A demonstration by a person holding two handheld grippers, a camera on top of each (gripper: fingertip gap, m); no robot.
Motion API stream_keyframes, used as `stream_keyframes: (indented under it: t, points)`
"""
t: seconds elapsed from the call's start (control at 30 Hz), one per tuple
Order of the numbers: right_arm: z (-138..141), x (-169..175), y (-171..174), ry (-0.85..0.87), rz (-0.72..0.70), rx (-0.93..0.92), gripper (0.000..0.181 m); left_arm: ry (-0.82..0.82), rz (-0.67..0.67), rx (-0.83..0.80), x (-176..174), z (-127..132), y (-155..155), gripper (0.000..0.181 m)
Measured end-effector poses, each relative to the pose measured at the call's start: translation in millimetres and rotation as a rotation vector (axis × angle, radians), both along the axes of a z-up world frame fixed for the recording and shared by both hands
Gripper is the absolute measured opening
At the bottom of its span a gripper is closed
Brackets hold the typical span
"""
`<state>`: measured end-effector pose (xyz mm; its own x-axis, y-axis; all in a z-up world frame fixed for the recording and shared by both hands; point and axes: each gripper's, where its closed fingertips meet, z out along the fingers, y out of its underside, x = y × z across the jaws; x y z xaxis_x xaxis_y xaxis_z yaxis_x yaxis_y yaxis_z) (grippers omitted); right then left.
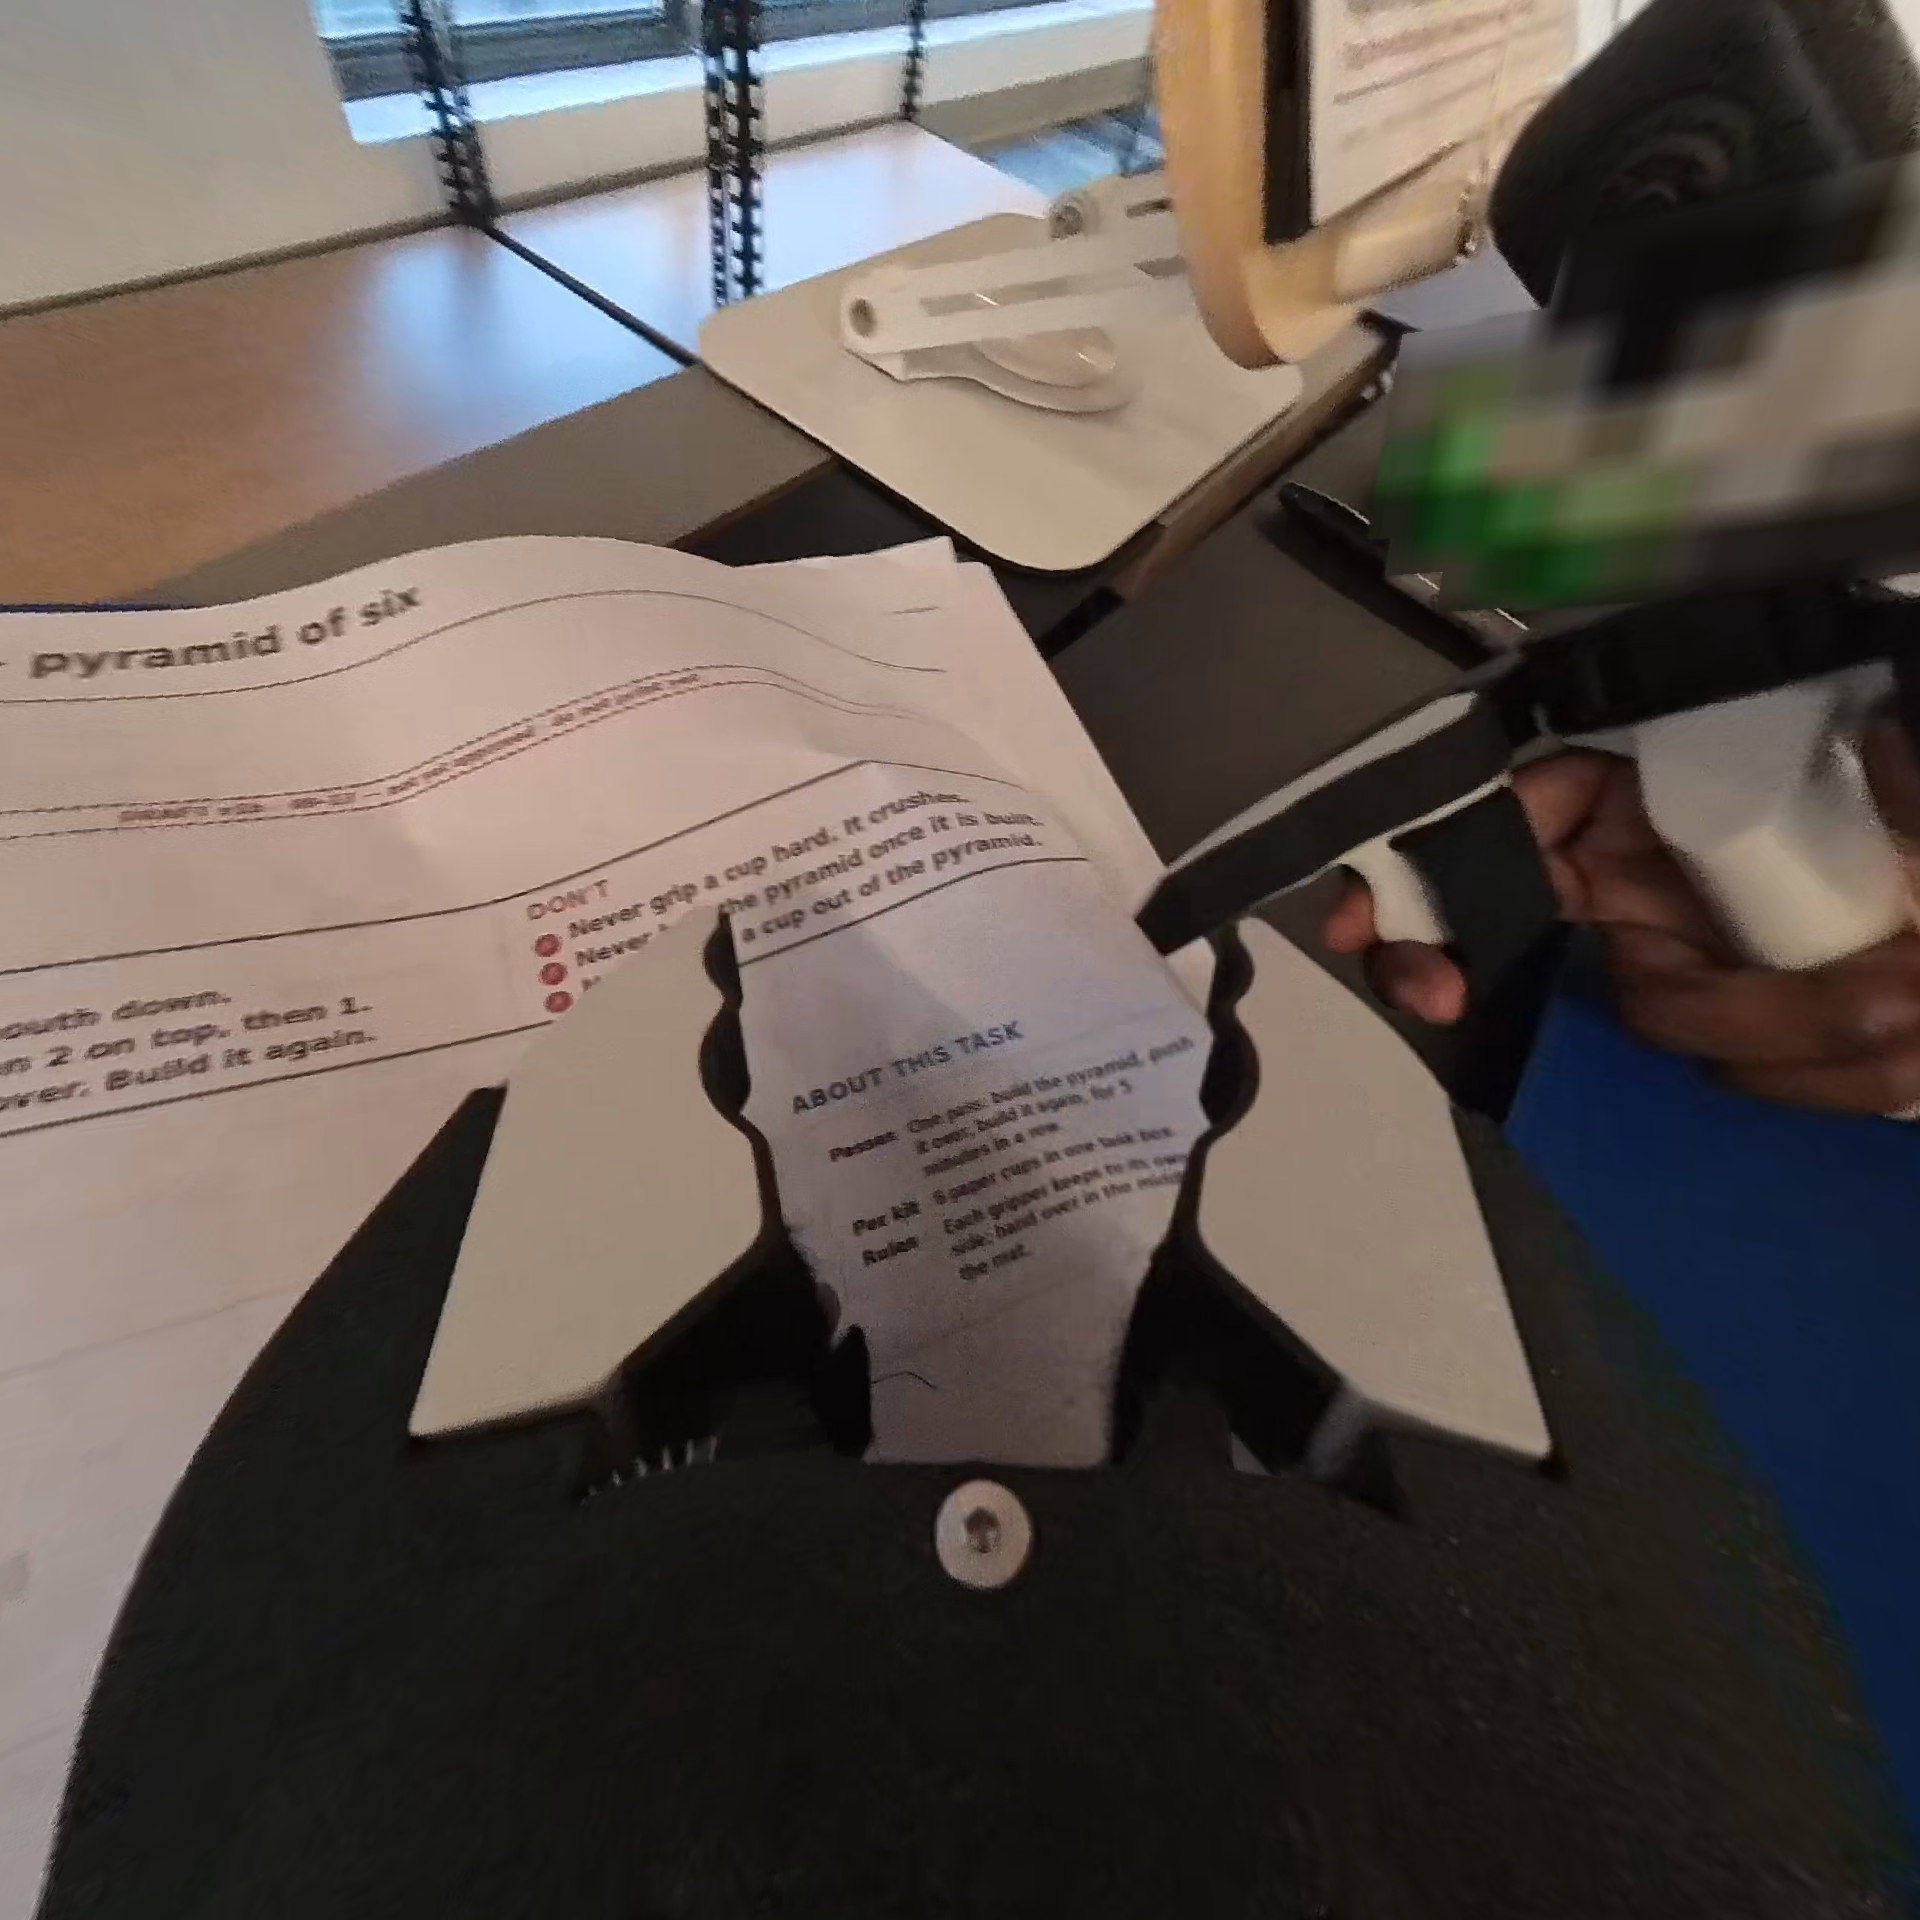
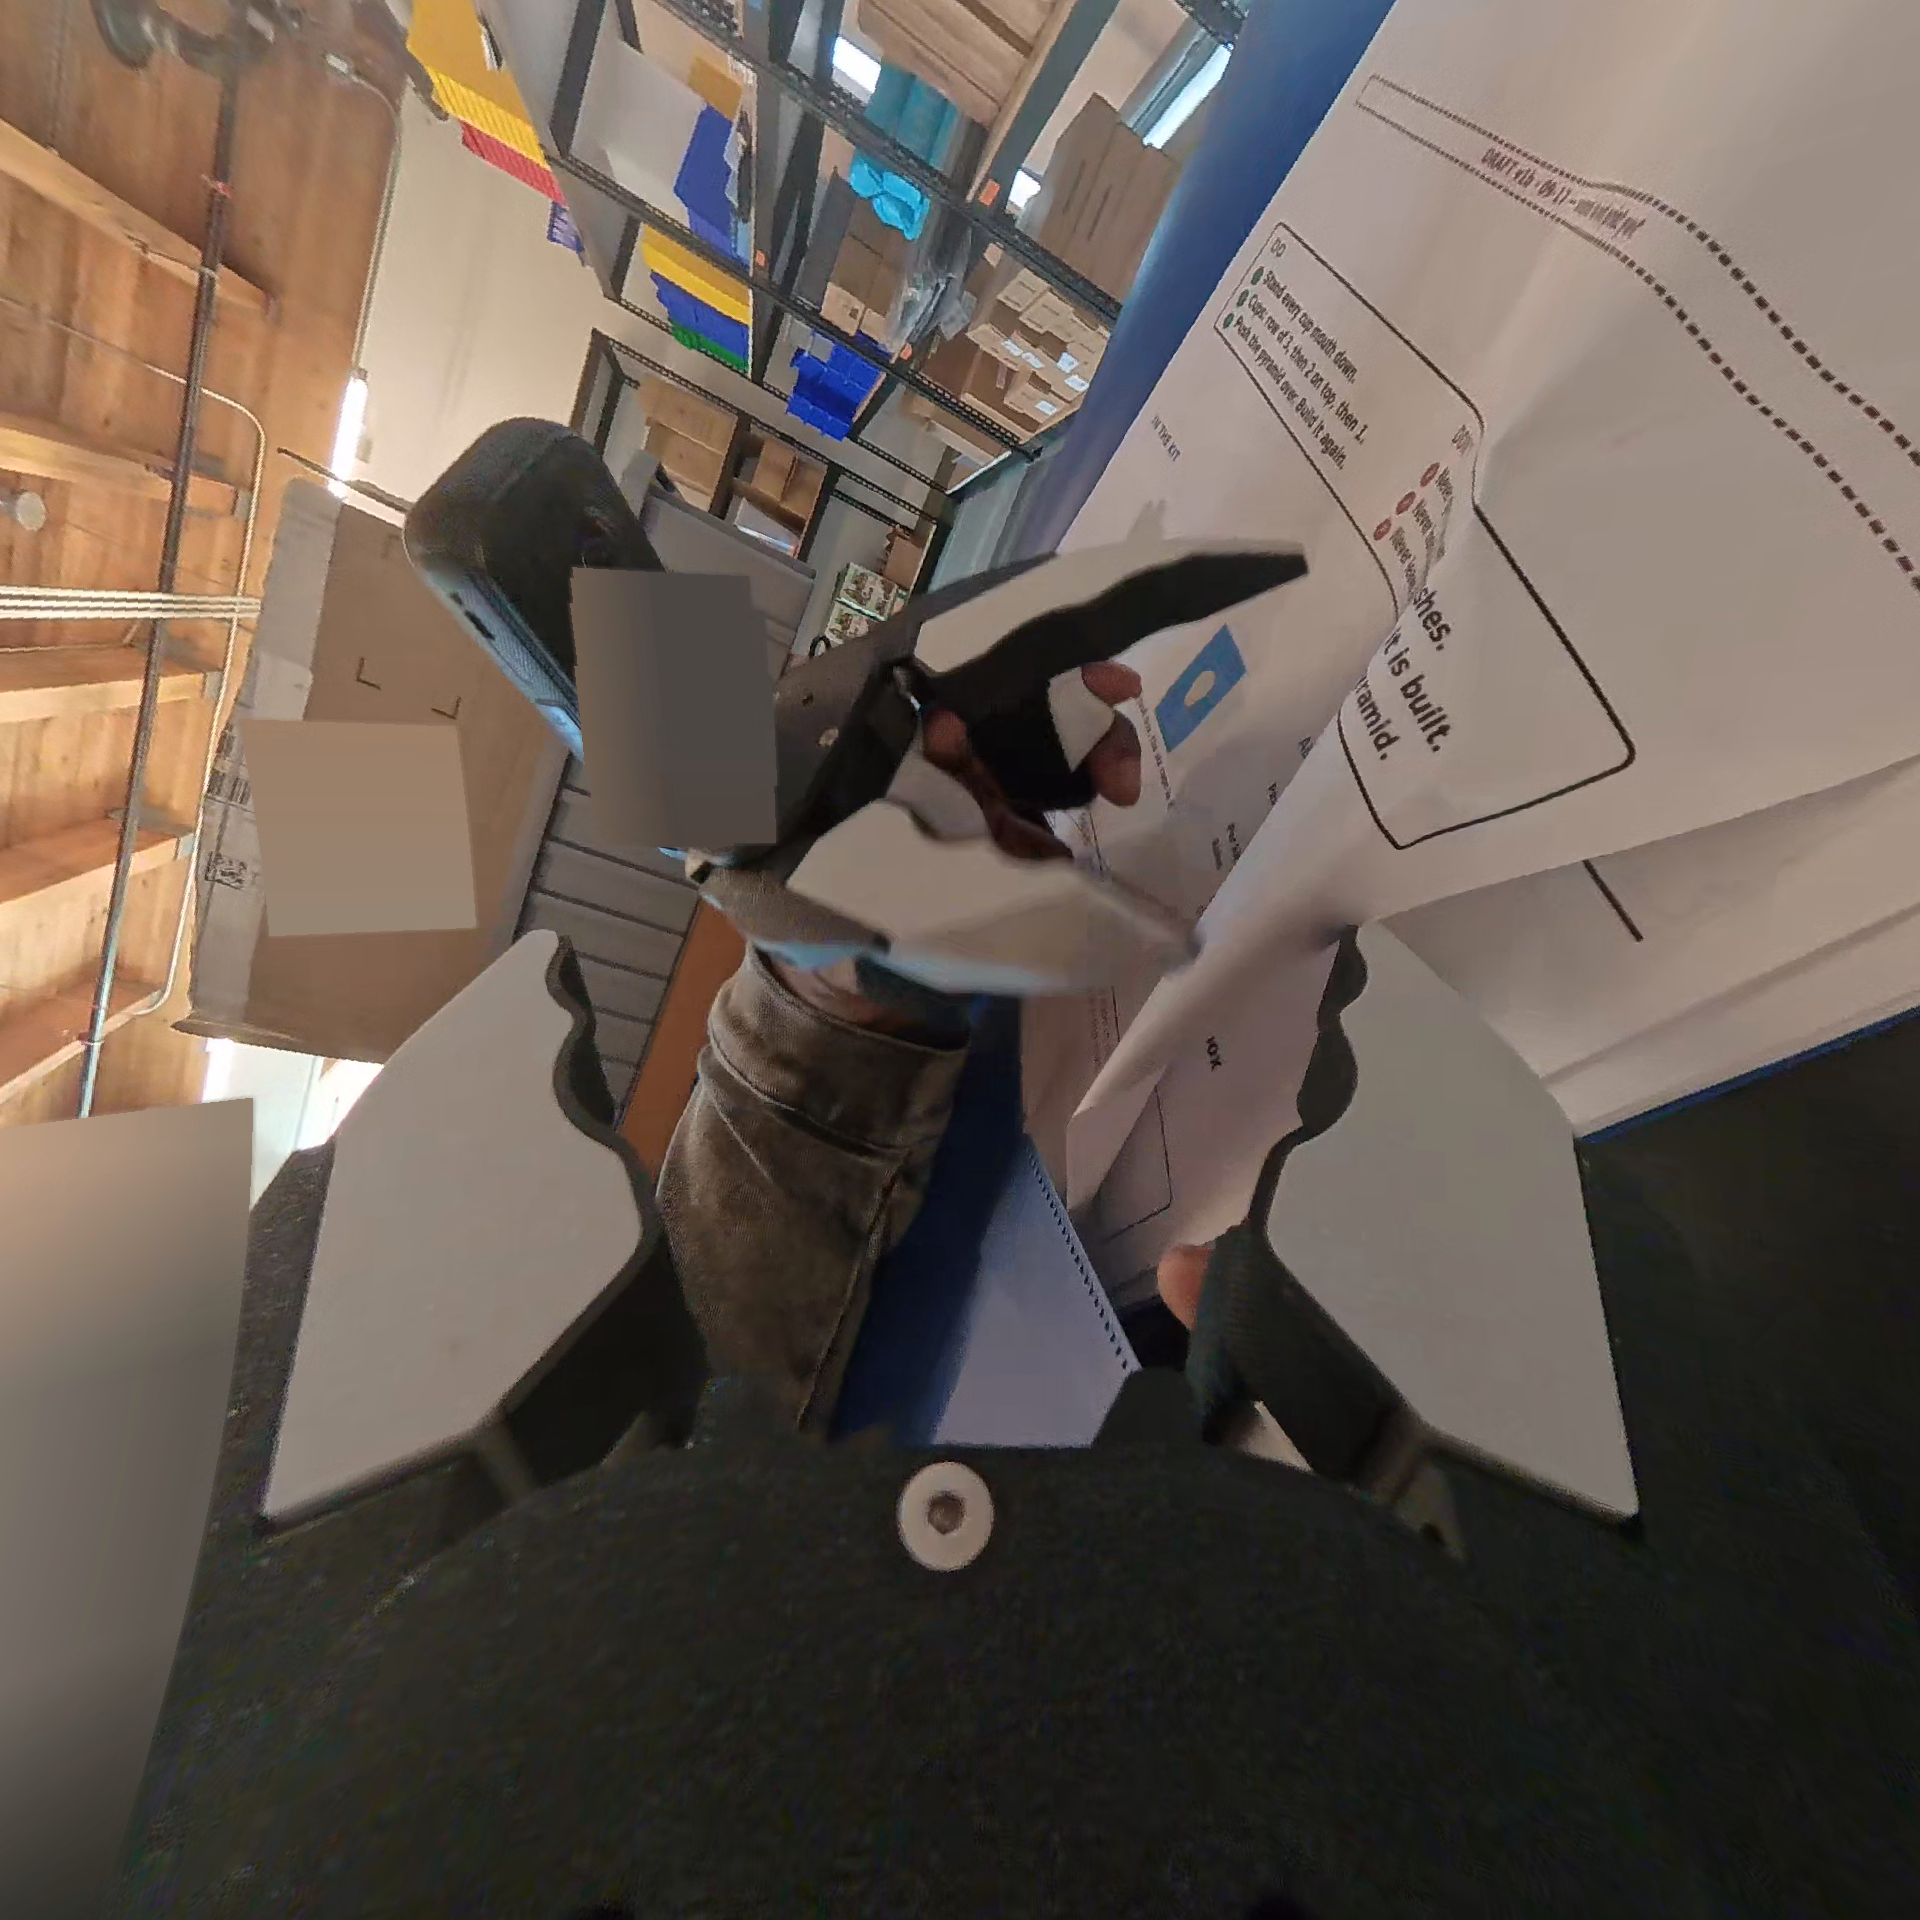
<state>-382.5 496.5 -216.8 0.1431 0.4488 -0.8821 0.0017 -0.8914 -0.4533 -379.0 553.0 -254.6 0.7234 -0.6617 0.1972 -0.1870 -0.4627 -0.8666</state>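
Printed white paper sheets lie on a blue mat, and the top sheet is curled up and folded over. My left gripper is open just above them, with a printed part of the sheet showing in the gap between its fingers. My right gripper comes in from the right in the left wrist view, one black fingertip touching the sheet's right edge. In the right wrist view my right gripper is wide open, and a folded paper corner lies against its right finger. The left gripper shows there too, open at the paper.
A white stand base with a hinged arm sits on the black table behind the papers, by a pale wooden round piece. A spiral notebook lies on the mat. A grey sleeve, metal shelves with bins and boxes stand beyond. The pale wooden round piece is about 12 cm from both grippers' fingertips.
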Motion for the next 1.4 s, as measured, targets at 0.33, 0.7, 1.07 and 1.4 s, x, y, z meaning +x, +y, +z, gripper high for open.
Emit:
stream_keyframes:
  t: [0.33,0.7,1.07,1.4]
  points:
    - [9,-1,-3,0.000,0.010,0.061,0.129,0.513,-0.058,-0.029,-1,-7,-20,0.122]
    - [-1,6,6,-0.065,-0.075,0.061,0.118,0.618,-0.015,0.024,-9,-12,-15,0.092]
    - [-22,-19,56,-0.135,-0.288,0.060,0.048,0.505,-0.017,0.008,-13,-8,-18,0.089]
    - [27,-29,53,-0.367,-0.271,0.740,0.000,0.039,0.009,0.071,-46,56,-33,0.083]
